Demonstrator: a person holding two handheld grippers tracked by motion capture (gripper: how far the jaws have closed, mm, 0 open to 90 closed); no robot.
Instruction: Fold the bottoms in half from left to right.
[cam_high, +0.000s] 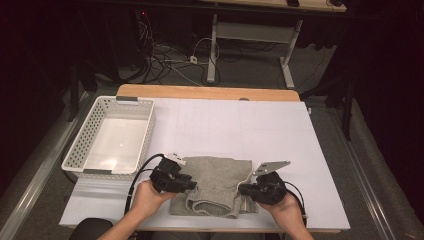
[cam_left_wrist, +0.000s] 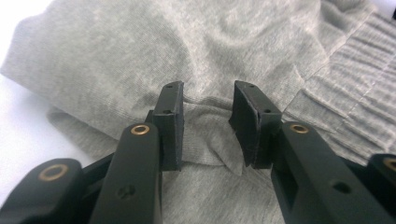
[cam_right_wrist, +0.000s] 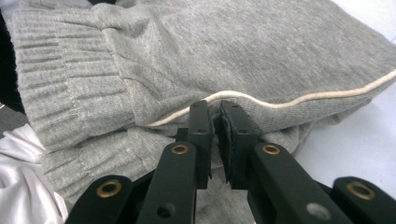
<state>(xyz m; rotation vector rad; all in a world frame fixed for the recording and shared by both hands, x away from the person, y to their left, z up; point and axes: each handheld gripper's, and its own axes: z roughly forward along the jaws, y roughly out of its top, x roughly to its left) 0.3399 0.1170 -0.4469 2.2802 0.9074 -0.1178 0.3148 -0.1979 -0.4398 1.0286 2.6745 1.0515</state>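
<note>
A folded grey knit garment (cam_high: 217, 182) lies near the front edge of the white table (cam_high: 260, 125). My left gripper (cam_high: 192, 186) rests at its left side; in the left gripper view the gripper (cam_left_wrist: 208, 107) stands open, its pads apart over a low fold of the garment (cam_left_wrist: 187, 46) without pressing it. My right gripper (cam_high: 243, 190) is at the garment's right side. In the right gripper view the gripper (cam_right_wrist: 217, 121) is shut on the garment's (cam_right_wrist: 261, 51) edge, pinching the cloth at a cream-piped seam (cam_right_wrist: 299, 100) beside a ribbed cuff (cam_right_wrist: 60, 84).
A white perforated basket (cam_high: 148, 135) stands at the table's left, behind my left hand. A wooden strip (cam_high: 200, 92) runs along the far edge. Bare white surface stretches behind and to the right of the garment. Cables and desk legs lie on the floor beyond.
</note>
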